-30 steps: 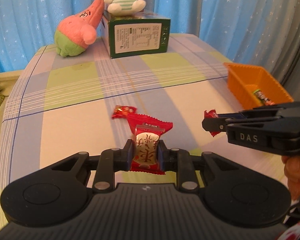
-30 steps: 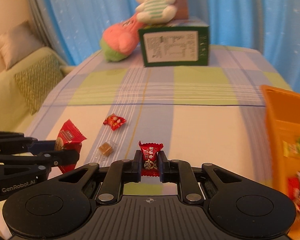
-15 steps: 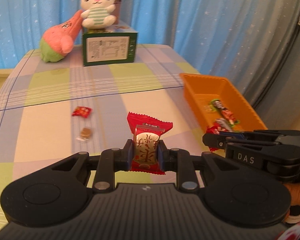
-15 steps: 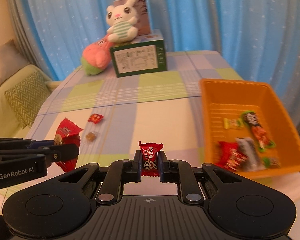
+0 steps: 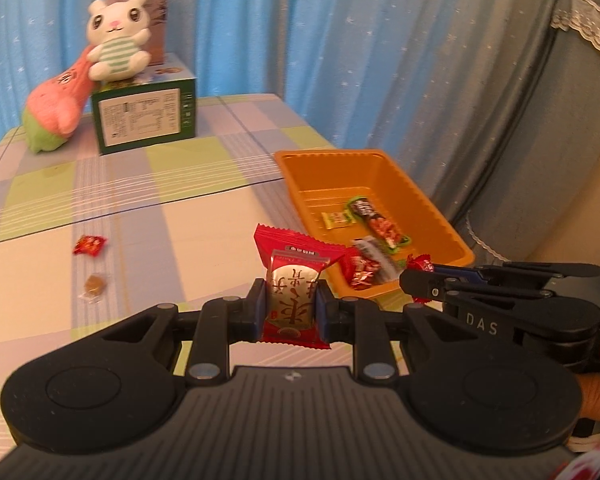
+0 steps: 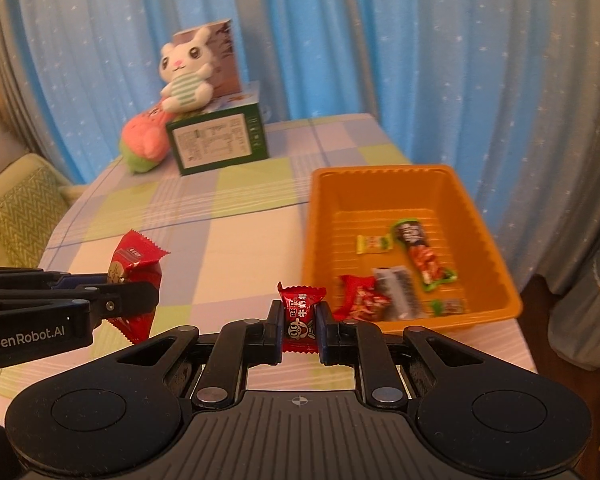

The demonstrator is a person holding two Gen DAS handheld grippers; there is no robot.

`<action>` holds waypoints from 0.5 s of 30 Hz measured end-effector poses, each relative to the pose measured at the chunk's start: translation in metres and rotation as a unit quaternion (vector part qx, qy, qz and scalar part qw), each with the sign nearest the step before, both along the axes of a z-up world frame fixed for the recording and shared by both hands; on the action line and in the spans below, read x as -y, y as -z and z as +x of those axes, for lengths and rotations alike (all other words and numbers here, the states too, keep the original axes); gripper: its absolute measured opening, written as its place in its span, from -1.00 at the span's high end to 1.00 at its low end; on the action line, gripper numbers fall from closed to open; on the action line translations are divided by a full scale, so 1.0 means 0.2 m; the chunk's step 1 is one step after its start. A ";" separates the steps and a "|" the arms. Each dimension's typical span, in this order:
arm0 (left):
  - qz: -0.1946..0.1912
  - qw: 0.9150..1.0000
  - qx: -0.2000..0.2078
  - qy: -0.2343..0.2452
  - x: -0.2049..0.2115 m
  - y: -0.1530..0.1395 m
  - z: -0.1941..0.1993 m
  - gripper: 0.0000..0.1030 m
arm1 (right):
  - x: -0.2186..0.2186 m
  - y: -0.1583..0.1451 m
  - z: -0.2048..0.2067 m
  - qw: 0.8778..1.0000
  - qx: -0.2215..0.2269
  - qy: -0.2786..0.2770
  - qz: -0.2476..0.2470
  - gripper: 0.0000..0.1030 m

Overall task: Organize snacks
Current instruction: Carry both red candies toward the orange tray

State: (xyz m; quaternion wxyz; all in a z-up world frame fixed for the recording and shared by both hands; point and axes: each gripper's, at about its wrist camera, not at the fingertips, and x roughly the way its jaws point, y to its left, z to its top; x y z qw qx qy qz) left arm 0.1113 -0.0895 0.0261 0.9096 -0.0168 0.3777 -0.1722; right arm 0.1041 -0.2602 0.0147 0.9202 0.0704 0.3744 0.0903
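Both hands have swung from mid-table toward the bin [image 6: 496,240], left gripper [image 5: 292,308] clamping a pack [image 5: 294,280], right gripper [image 6: 299,322] clamping a candy [image 6: 300,312], ready to drop

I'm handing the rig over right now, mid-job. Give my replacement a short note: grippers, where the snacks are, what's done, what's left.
Left gripper: shut on the red snack pack.
Right gripper: shut on the small red candy.
Both are near the orange bin, not over it yet.
Done: several snacks lie in the bin.
Left: drop both held items in, then fetch the red candy and the clear-wrapped brown candy from the table.
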 end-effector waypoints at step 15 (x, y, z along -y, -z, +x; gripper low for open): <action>0.004 0.999 -0.001 0.038 0.24 -0.01 0.07 0.57 | 0.28 -0.02 -0.02 0.998 0.005 0.054 0.006 0.68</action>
